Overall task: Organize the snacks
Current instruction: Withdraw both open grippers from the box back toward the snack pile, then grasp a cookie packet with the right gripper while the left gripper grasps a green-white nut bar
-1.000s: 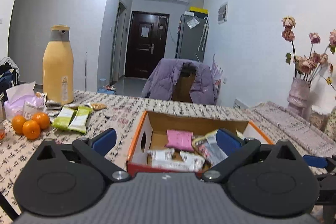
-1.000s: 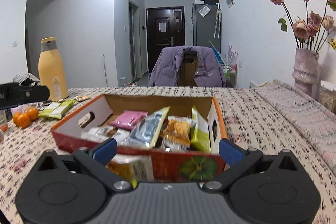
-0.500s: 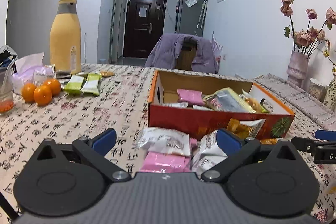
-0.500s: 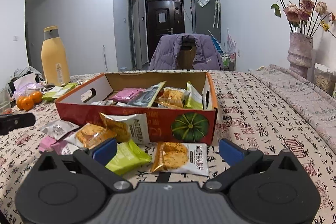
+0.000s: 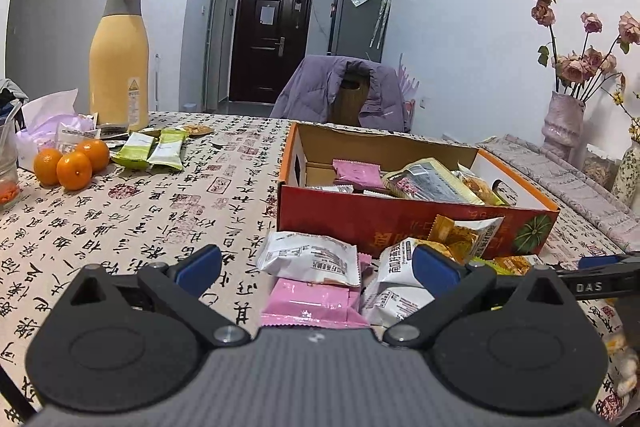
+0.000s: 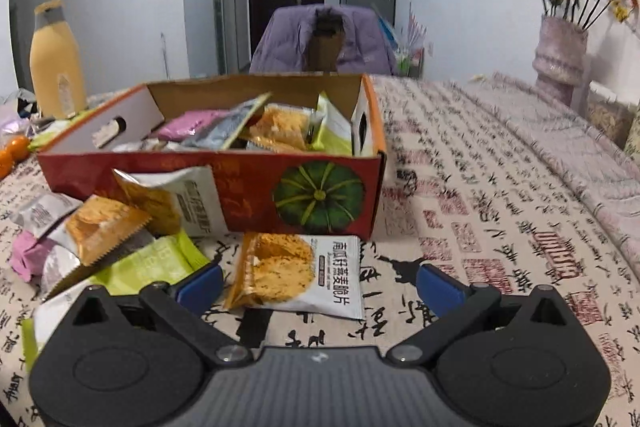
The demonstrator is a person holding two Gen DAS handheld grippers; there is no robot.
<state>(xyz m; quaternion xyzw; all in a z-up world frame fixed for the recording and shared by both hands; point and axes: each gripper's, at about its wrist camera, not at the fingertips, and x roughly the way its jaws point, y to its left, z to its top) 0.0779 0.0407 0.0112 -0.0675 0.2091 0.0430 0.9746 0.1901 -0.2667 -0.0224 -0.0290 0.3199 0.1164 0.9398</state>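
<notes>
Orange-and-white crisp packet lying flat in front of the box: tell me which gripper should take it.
Right. The orange-and-white crisp packet lies between the open right gripper fingers; the open left gripper faces the pink flat packet.

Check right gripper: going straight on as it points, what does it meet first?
Likely the orange-and-white crisp packet lying flat between the open right gripper fingers; beyond it, the red pumpkin box front wall. Depth and gripper height are unclear.

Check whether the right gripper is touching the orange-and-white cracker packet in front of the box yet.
Apart. In the right wrist view the right gripper is wide open, and bare tablecloth shows between each blue fingertip and the orange-and-white cracker packet.
</notes>
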